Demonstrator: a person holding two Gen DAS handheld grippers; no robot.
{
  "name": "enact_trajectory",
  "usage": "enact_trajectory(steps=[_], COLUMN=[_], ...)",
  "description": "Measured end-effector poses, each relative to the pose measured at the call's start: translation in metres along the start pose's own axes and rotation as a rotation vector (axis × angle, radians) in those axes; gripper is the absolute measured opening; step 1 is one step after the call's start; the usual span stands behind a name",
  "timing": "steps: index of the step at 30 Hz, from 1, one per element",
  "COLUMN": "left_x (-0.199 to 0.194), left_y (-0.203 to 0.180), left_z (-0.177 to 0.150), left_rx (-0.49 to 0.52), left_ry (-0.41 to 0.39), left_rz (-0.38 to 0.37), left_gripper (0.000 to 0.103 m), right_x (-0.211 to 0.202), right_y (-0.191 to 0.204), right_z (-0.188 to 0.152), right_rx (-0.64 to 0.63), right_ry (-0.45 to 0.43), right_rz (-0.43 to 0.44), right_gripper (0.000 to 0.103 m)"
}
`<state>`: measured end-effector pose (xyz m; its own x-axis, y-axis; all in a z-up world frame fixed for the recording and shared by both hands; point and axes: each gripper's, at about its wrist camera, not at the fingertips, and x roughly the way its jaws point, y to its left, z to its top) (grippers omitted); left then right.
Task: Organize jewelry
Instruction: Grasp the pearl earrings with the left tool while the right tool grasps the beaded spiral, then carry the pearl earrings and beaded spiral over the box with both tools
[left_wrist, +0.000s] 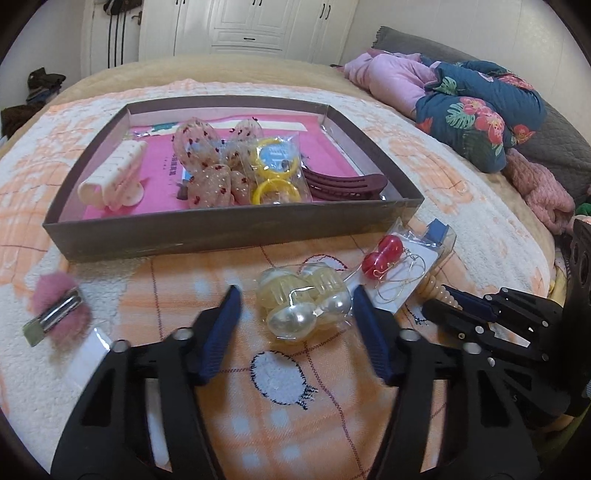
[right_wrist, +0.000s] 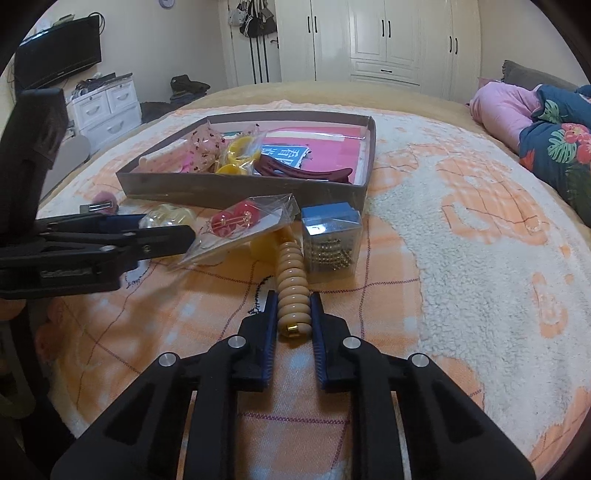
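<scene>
Print inside the tray

A blue card among the things in the brown tray bears large white Chinese characters; the small print on the pink sheet is too small to read.
</scene>
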<state>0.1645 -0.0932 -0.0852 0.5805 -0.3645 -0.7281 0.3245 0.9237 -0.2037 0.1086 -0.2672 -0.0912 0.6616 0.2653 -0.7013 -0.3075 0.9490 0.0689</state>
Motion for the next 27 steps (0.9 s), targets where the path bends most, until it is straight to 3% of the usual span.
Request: enact_trajectory(steps=[2,13,27], left_x=[0.0,-0.02,-0.063], left_y=[0.0,0.005,0.025], left_z=[0.0,-0.003,0.001], left_rx=[0.002,0.003,-0.05], left_ry=[0.001,-0.051,-0.14], left_rz=[-0.009,-0.014,-0.01], left_gripper=[0.04,0.04,0.04], right_x=[-0.002,-0.02,-0.051], right_y=[0.0,0.007,0.05], right_z=[0.0,0.001,0.012], right_rx=[0.004,0.003,-0.112], right_ry=[-0.002,-0.032,-0.104], right_rz=[0.007,0.037,0.09], right_gripper=[0.017,0.017,0.017])
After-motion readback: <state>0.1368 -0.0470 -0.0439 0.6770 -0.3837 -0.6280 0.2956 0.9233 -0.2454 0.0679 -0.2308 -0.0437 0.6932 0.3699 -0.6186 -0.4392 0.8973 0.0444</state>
